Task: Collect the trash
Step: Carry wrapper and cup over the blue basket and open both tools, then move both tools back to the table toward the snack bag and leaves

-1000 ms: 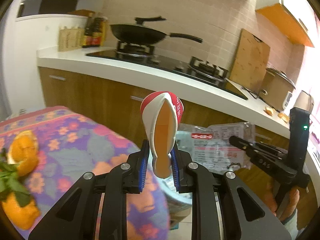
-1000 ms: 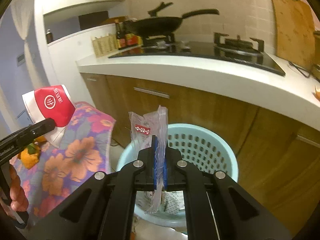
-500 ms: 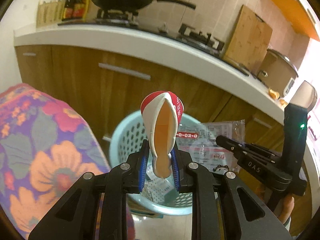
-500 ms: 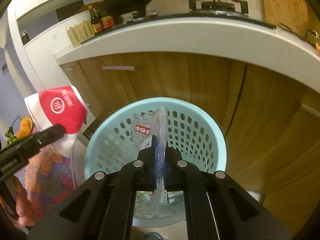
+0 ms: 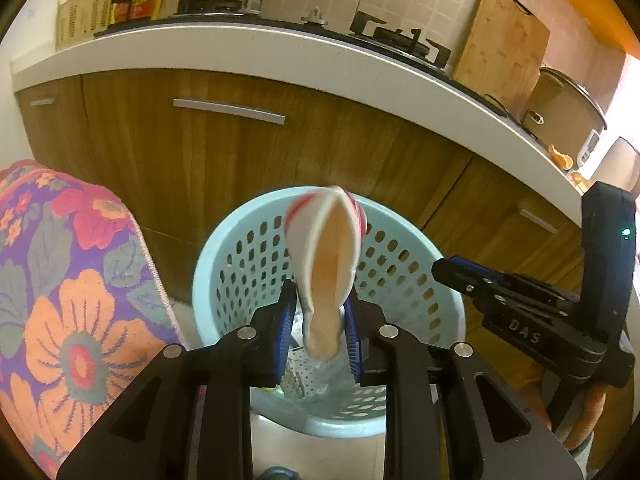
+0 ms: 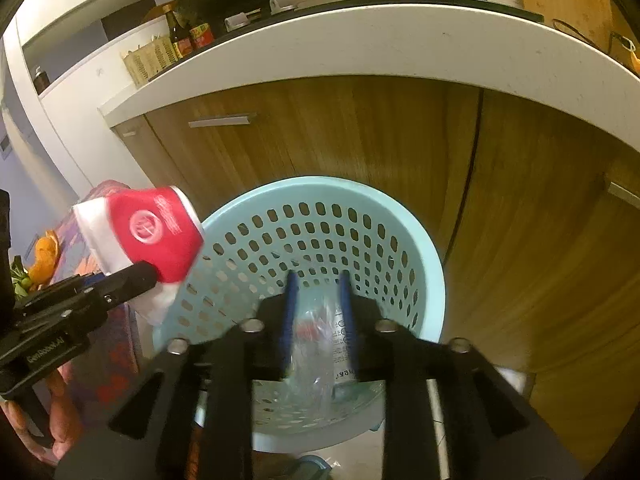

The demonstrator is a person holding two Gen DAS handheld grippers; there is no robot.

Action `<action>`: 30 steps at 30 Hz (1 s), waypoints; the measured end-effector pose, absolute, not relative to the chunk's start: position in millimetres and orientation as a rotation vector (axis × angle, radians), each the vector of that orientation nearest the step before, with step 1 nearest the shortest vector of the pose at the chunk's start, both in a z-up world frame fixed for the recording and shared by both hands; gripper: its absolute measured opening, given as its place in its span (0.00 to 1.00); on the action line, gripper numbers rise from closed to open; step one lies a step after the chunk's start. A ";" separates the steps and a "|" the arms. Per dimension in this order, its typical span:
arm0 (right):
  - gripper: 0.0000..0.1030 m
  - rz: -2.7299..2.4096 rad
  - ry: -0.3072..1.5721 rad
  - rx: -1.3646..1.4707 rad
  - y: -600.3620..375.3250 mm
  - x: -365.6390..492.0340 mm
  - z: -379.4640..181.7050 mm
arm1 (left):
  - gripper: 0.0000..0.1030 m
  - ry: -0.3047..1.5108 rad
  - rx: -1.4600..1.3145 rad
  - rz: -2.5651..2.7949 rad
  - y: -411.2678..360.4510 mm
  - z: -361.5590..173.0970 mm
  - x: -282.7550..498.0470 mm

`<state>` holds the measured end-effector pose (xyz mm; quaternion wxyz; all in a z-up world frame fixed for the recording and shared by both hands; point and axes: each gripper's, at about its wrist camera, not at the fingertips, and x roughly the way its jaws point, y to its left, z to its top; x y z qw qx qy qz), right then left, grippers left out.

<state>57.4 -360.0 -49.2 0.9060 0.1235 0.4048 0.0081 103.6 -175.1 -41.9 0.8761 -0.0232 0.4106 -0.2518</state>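
Note:
A light blue perforated basket (image 5: 224, 264) stands on the floor below the counter; it also shows in the right wrist view (image 6: 424, 264). My left gripper (image 5: 318, 320) is over it, jaws spread around a flattened red and white paper cup (image 5: 328, 276), which looks blurred and tilted. The cup also shows in the right wrist view (image 6: 152, 232). My right gripper (image 6: 318, 300) is open above the basket. A clear plastic wrapper (image 6: 320, 344) lies blurred between its jaws, inside the basket.
Wooden cabinet doors (image 5: 224, 160) and a white counter (image 5: 280, 48) with a stove and wok stand behind the basket. A flowered cloth (image 5: 72, 288) covers a table at the left, with orange peel (image 6: 44, 256) on it.
Both grippers moved down over the basket. The right gripper opened and let go of the plastic wrapper, which dropped into the basket. The left jaws spread and the cup tilted.

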 end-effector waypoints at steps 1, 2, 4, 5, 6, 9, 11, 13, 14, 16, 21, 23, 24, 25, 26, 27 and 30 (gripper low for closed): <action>0.31 0.014 0.830 0.252 -359.7 56.0 -48.0 | 0.27 0.860 -0.048 -0.527 -175.5 -41.8 104.0; 0.32 0.013 0.827 0.251 -360.0 55.5 -47.1 | 0.32 0.859 -0.048 -0.526 -175.5 -41.6 103.8; 0.35 0.014 0.819 0.250 -359.3 53.1 -44.2 | 0.34 0.850 -0.046 -0.524 -175.0 -40.1 102.8; 0.36 0.014 0.816 0.249 -359.0 52.6 -42.9 | 0.34 0.848 -0.048 -0.527 -174.4 -39.2 102.0; 0.37 0.013 0.812 0.247 -358.1 51.8 -40.9 | 0.34 0.846 -0.049 -0.528 -173.8 -38.1 100.9; 0.37 0.013 0.801 0.241 -355.6 49.3 -35.0 | 0.34 0.833 -0.053 -0.529 -171.7 -33.9 97.5; 0.37 0.014 0.793 0.233 -353.0 47.1 -30.8 | 0.35 0.824 -0.057 -0.529 -169.9 -30.3 94.7; 0.37 0.016 0.784 0.228 -349.2 44.6 -25.4 | 0.35 0.809 -0.064 -0.533 -166.3 -24.7 90.7; 0.37 0.018 0.781 0.226 -347.7 44.0 -23.3 | 0.35 0.799 -0.064 -0.532 -164.4 -21.4 88.3; 0.37 0.025 0.769 0.219 -343.6 41.6 -17.5 | 0.35 0.782 -0.062 -0.525 -160.2 -15.8 83.6; 0.37 0.058 0.740 0.202 -326.7 37.6 -2.6 | 0.35 0.736 -0.073 -0.507 -140.3 2.6 68.2; 0.37 0.081 0.726 0.189 -315.3 36.4 4.8 | 0.35 0.715 -0.080 -0.494 -128.6 11.8 60.8; 0.37 0.098 0.717 0.181 -307.4 35.9 9.1 | 0.35 0.706 -0.082 -0.486 -122.8 15.7 58.0; 0.37 0.115 0.708 0.172 -298.9 35.8 13.5 | 0.36 0.697 -0.084 -0.477 -116.2 19.6 54.4; 0.37 0.127 0.702 0.165 -291.7 35.8 16.4 | 0.37 0.687 -0.089 -0.467 -108.7 23.5 50.8; 0.37 0.147 0.695 0.158 -282.7 36.0 20.1 | 0.38 0.675 -0.097 -0.452 -97.7 28.7 45.9; 0.37 0.203 0.677 0.128 -251.9 36.1 30.7 | 0.46 0.641 -0.112 -0.396 -65.3 41.1 32.5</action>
